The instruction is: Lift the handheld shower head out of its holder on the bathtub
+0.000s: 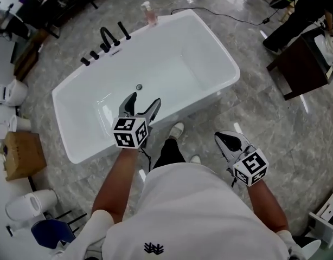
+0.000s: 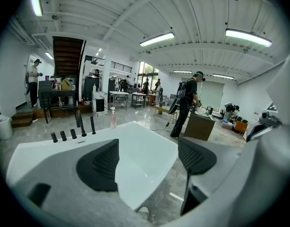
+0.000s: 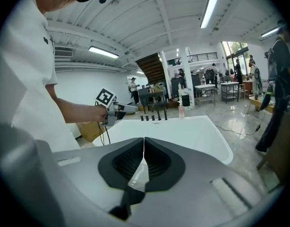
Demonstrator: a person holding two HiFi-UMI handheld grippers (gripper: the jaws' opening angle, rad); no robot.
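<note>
Closest in, the right tongs (image 1: 225, 138) hang low beside the person's leg over the grey marble floor (image 1: 264, 107), jaws pressed together with nothing in them. Ahead, the left tongs (image 1: 145, 101) are held out over the near rim of the white bathtub (image 1: 62, 124), jaws apart and empty. On the far rim stands a row of black fittings. The handheld shower head (image 1: 124, 30) sits in its holder at the end of that row, just beside the arched spout (image 1: 108, 37) and well apart from both tongs. A pink bottle (image 1: 149, 13) stands at the corner beyond.
</note>
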